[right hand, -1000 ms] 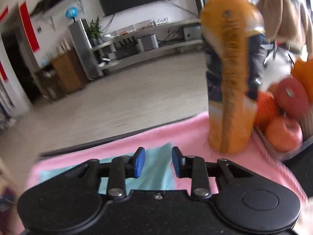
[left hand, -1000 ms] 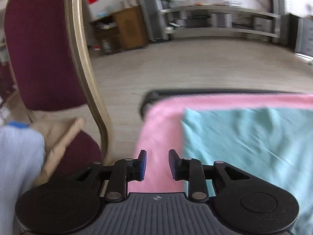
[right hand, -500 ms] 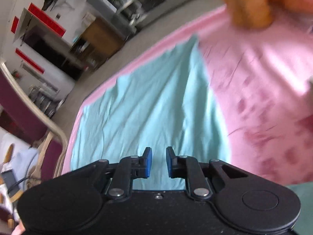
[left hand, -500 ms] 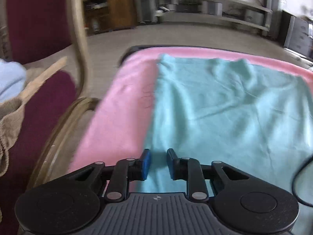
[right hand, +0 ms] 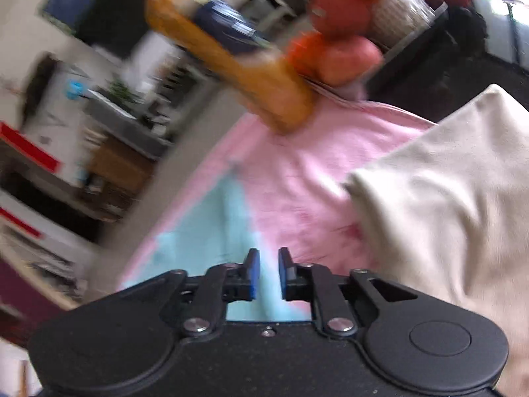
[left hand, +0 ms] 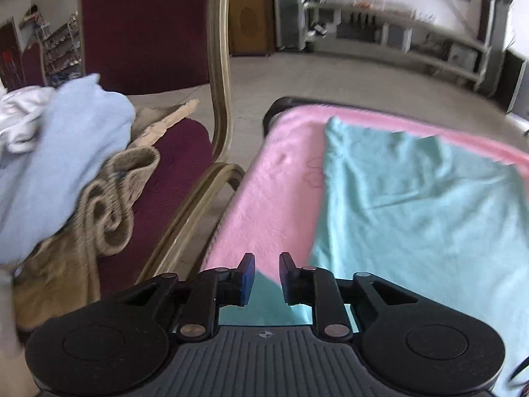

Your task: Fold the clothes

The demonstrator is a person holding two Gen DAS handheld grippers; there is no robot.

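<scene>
Lying apparently flat, teal garment [left hand: 413, 218] covers pink cloth [left hand: 274, 192].

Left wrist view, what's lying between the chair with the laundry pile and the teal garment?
A strip of the pink cloth covering the table, bare, separates the teal garment from the chair, as the left wrist view shows.

A maroon chair [left hand: 145, 33] with a gilt frame stands at nine to eleven o'clock of the left wrist view, beside a pink cloth [left hand: 274, 192] spread over the table. A wooden cabinet [left hand: 253, 21] sits at twelve o'clock, a low white shelf unit [left hand: 413, 43] at one to two. In the blurred right wrist view, an orange bottle [right hand: 228, 53] stands on the pink cloth at twelve o'clock, just beside piled fruit [right hand: 344, 39] at one.
</scene>
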